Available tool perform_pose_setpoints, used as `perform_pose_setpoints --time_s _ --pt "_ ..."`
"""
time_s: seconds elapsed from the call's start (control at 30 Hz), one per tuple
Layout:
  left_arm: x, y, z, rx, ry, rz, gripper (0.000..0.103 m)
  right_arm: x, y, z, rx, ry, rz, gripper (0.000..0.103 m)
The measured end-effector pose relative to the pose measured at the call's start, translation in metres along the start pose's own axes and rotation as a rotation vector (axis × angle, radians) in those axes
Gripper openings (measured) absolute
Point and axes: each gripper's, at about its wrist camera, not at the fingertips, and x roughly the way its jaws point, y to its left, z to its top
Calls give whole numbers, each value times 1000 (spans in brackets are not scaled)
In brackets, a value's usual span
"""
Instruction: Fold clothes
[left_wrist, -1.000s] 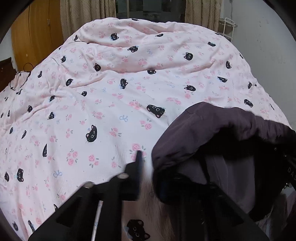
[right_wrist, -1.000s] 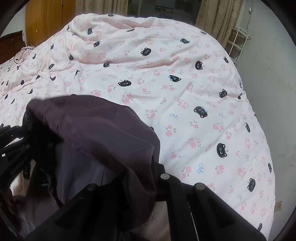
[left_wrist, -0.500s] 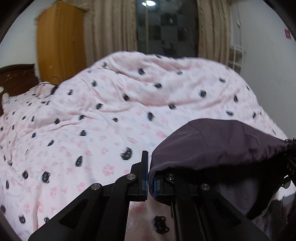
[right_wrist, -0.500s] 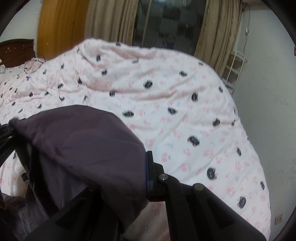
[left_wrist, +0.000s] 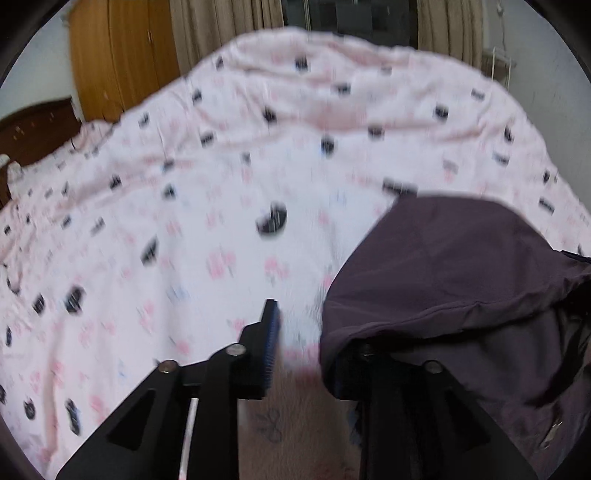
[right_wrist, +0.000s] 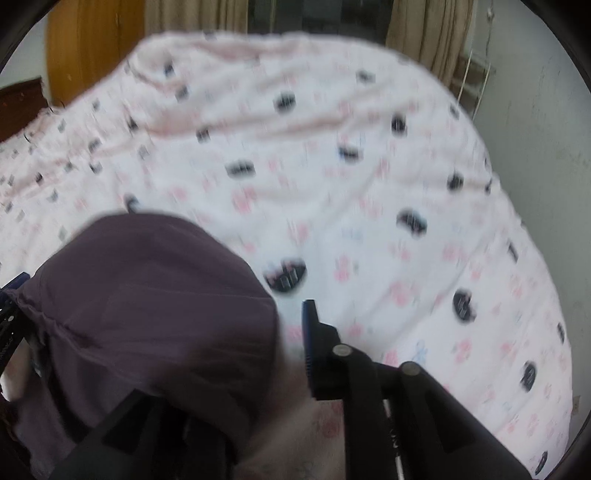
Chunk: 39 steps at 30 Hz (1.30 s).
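Bedroom — a bed under a pink quilt printed with black cat faces and roses filled both views, blurred by motion. Behind it stood a wooden wardrobe, beige curtains round a dark window, a dark headboard at left, a white wire rack by the grey wall.

The dark purple garment hung bunched between the two tools, above the quilt near the bed's near edge — not flat, no clean fold visible. Left hand-held gripper: fingers stood apart with a clear gap, cloth draped over the right-side finger, not pinched. Right hand-held gripper: same picture mirrored, gap showing, cloth slung over its left-side finger.

Progress, as a judgement: folding was unfinished; the garment was loose and lumpy. Whether it was being let go onto the bed or caught for a grip, these views didn't settle. Left to do: lay it flat, fold.
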Motion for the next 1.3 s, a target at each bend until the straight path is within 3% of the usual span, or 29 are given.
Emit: perform_pose_setpoints --time_s 0.07,0.13,0.37,0.6,0.67,0.77,0.83,0.93,1.0,1.13,1.3 --pt "2 2 -5 -3 8 -1 32 9 -5 -10 -6 24 -9 43" --pt "-3 3 -5 0 6 -7 34 11 -10 -17 -9 27 -14 52" --pt "-33 8 -12 53 -5 -48 33 -18 -14 -26 -102 22 60 54" --pt "-75 12 -11 102 -75 -73 33 -78 -7 -35 -226 -71 84 55" --pt "-74 11 -7 102 -80 -69 33 -85 -5 -32 -235 -86 67 61" --pt "-57 8 0 88 -57 -51 33 -76 1 -21 -241 -79 19 62" --pt "-37 4 1 95 12 -22 33 -61 6 -14 -236 -45 6 63" --pt "-31 4 1 79 58 -44 33 -44 9 -10 -236 11 0 63" --pt "-44 5 0 85 26 -56 33 -46 9 -12 -236 14 22 63" --pt "-79 5 5 90 -47 -95 33 -74 10 -14 -230 -63 92 75" --pt "-98 1 38 43 -117 -130 34 -112 14 1 -182 -175 179 73"
